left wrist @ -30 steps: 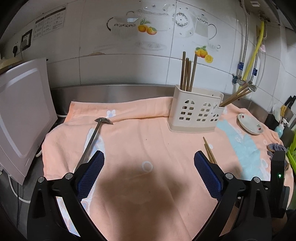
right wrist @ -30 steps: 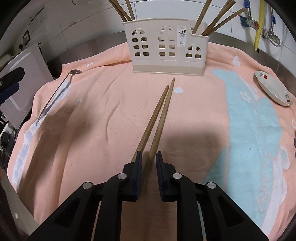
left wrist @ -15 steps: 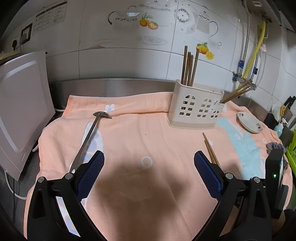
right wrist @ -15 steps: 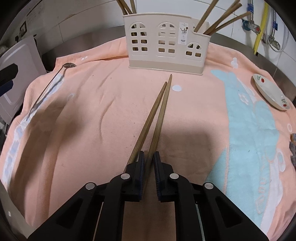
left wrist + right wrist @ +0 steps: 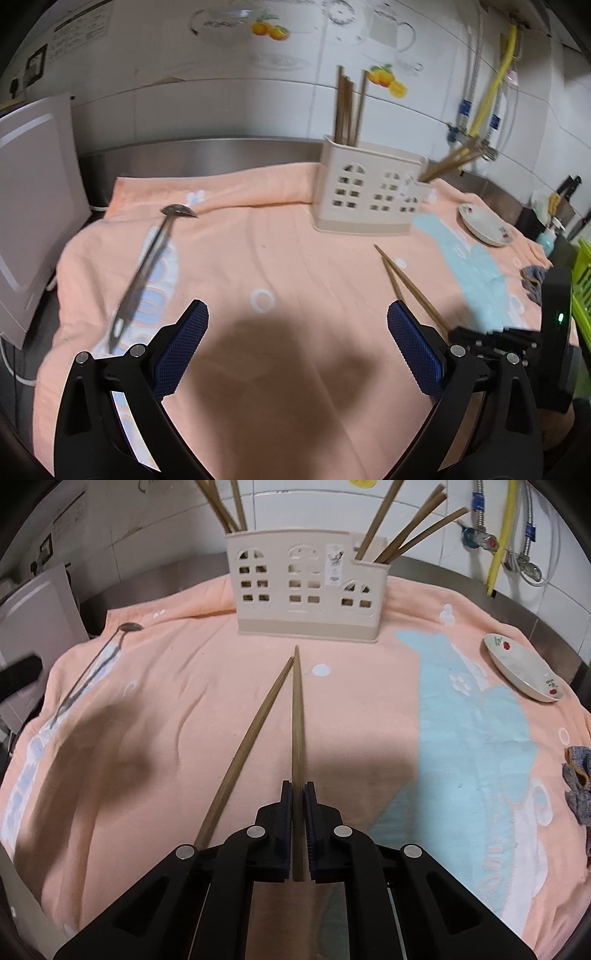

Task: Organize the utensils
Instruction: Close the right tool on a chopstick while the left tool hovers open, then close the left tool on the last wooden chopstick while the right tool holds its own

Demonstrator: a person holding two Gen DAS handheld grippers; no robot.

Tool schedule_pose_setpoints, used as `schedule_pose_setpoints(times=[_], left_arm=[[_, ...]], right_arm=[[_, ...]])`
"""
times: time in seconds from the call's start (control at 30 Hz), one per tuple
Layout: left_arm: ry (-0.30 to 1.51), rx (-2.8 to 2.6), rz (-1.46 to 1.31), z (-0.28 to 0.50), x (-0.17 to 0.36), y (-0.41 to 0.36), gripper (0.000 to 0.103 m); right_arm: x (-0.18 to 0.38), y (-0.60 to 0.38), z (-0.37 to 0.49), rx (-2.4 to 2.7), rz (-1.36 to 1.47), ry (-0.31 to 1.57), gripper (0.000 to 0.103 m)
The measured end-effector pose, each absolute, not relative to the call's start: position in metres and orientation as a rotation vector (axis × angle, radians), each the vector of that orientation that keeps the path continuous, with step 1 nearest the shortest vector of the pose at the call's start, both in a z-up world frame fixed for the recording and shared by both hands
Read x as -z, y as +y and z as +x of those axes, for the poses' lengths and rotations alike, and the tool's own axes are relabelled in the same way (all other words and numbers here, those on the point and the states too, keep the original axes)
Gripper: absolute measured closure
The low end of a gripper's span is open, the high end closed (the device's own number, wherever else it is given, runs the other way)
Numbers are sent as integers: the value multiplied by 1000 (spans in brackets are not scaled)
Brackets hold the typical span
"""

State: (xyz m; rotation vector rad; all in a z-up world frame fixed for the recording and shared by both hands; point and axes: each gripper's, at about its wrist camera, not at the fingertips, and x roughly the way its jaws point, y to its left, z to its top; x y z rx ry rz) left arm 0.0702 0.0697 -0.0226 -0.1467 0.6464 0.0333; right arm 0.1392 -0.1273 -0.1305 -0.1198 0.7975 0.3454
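Jaws of the right gripper [image 5: 298, 805] pinch one chopstick [image 5: 297, 716], tip aimed at the twelve-o'clock holder [image 5: 306, 590] for insertion; left gripper [image 5: 295, 339] gapes wide, empty.

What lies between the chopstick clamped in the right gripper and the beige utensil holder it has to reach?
Nothing visible. The right gripper is shut on one chopstick, which points toward the utensil holder; only bare towel lies between. The second chopstick lies loose beside it, left of that line. The ladle is far left.
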Motion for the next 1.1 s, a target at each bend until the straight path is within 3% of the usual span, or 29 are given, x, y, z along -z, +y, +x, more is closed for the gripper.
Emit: schedule_pose_setpoints(times=[0.4, 0.8, 0.93, 1.1], left_arm=[[754, 136, -142, 72, 61, 4, 10], [885, 277, -143, 97, 94, -42, 68], [911, 277, -140, 105, 101, -49, 82], [931, 255, -131, 111, 106, -51, 86]], right_arm=[[105, -153, 125, -384, -134, 713, 97], [97, -182, 121, -410, -113, 684, 97], [98, -188, 123, -419, -106, 683, 97], [98, -192, 126, -431, -102, 682, 97]])
